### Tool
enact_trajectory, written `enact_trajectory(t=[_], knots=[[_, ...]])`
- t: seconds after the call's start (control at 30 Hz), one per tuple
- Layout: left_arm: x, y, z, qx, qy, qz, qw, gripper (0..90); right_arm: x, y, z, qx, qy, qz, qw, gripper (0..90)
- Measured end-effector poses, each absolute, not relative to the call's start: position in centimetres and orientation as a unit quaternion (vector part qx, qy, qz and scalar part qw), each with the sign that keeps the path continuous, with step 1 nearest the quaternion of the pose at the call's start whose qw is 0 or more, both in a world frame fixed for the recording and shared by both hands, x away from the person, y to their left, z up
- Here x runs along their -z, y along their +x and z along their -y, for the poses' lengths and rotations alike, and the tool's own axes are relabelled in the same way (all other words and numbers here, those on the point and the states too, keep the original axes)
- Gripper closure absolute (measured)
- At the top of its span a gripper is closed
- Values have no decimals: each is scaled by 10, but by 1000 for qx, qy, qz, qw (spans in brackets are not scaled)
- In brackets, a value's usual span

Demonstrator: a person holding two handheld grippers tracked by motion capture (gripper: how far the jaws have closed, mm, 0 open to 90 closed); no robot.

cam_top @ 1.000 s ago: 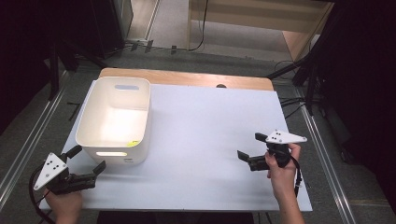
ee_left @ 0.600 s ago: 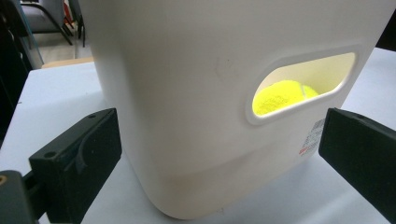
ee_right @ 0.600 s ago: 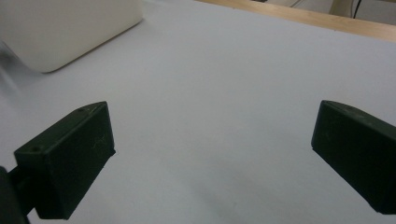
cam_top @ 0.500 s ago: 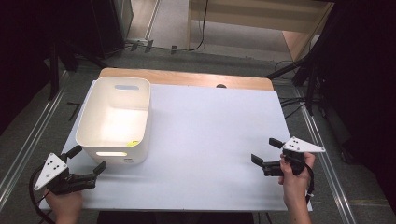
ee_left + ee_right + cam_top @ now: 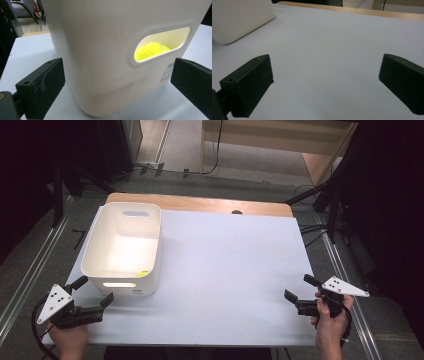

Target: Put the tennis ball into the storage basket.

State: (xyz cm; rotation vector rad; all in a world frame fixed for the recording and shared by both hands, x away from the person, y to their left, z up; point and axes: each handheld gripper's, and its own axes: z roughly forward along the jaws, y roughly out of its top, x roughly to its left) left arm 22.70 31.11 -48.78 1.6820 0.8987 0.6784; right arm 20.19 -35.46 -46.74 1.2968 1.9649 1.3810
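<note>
With the ball lying in the bin, both the left gripper and right gripper rest spread and empty, suggesting the job is finished, nothing left to grasp.

A white bin (holding what looks like a tennis ball) stands on the white table.

Three camera positions over one counter

Overhead looking forward and down; left gripper view close against the white plastic bin, shared from farther off by both others.
</note>
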Motion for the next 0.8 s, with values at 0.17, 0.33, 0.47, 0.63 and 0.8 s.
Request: enact_trajectory(t=[0.17, 0.33, 0.47, 0.63, 0.8], knots=[[488, 227, -311, -284, 705, -376, 530, 0, 473, 194, 365, -503, 472, -692, 211, 0], [488, 227, -311, -284, 705, -376, 530, 0, 478, 186, 375, -511, 482, -678, 216, 0], [488, 227, -311, -284, 705, -376, 530, 0, 484, 180, 382, -516, 487, -670, 219, 0], [488, 227, -311, -284, 705, -376, 530, 0, 495, 177, 387, -521, 493, -662, 218, 0], [488, 227, -311, -284, 706, -376, 529, 0, 503, 172, 392, -535, 495, -648, 220, 0]])
